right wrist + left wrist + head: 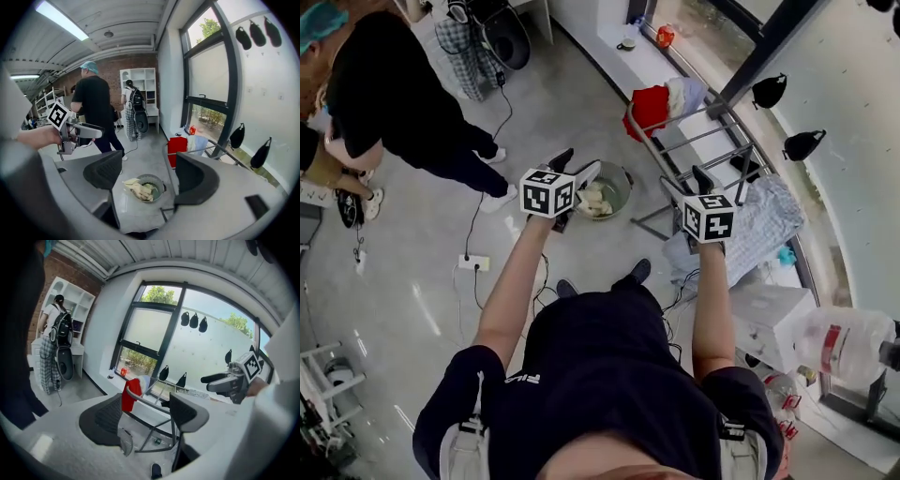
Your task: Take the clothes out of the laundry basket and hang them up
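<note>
A round grey laundry basket (619, 180) stands on the floor with pale clothes (592, 199) in it. Beyond it is a metal drying rack (698, 141) carrying a red garment (649, 106), a white one (684, 94) and a checked cloth (764, 220). My left gripper (577, 164) is open and empty, held above the basket's left edge. My right gripper (686, 180) is open and empty over the rack's near end. In the right gripper view the basket (157, 180) shows between the jaws. The left gripper view looks at the rack (157, 401) and the red garment (130, 394).
A person in black (384, 84) stands at the far left. A power strip (473, 263) and cables lie on the floor. A white box (769, 314) and a plastic bottle (848, 342) sit at the right. Black hangings (769, 91) are on the window wall.
</note>
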The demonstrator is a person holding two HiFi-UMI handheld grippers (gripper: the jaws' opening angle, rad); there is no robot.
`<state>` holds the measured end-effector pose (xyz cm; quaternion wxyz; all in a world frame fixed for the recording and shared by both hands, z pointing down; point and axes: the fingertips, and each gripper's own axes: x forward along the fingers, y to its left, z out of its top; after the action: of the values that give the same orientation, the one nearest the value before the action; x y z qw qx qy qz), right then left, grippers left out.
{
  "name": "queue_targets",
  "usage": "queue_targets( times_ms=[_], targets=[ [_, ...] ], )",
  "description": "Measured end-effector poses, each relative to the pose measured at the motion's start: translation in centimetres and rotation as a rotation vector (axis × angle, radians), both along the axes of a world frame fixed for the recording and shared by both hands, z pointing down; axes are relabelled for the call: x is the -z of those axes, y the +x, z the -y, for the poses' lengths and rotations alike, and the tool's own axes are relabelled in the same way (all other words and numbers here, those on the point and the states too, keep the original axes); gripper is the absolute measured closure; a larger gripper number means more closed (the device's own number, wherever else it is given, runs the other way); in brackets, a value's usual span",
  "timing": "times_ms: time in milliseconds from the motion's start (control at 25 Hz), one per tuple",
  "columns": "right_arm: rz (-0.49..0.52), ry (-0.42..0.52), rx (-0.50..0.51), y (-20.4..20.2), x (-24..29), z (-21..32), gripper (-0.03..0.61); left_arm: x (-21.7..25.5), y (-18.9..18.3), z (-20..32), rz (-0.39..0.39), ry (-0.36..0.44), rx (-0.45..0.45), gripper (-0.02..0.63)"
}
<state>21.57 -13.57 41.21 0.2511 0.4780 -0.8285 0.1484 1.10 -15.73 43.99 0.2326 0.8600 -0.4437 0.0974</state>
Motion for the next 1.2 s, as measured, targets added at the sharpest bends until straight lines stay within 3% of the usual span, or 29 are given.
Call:
queue_targets(
  times_ms=[200, 440, 800, 1200],
  targets=[
    [-0.01, -0.027, 0.103, -8.5, -1.8, -0.9, 0.227, -1.8, -8.1, -2.6, -0.013, -0.025, 0.087, 0.311],
    [-0.009, -0.05, 0.206, -17.1, -2.7, -2.9, 0.227, -4.7, -14.4, -5.6, -0.03, -0.099, 0.143, 0.311],
    [-0.044, -0.108, 0.308, -22.5, -8.4, -3.4, 0.227, -11.3, -16.9, -6.6, -0.046, -0.218, 0.18, 0.311],
    [-0.018, -0.18, 0.426, -24.1, -21.9, 0.7, 0.227, -24.8, -17.1, -3.9, -0.046, -0.357, 0.279, 0.311]
  ],
)
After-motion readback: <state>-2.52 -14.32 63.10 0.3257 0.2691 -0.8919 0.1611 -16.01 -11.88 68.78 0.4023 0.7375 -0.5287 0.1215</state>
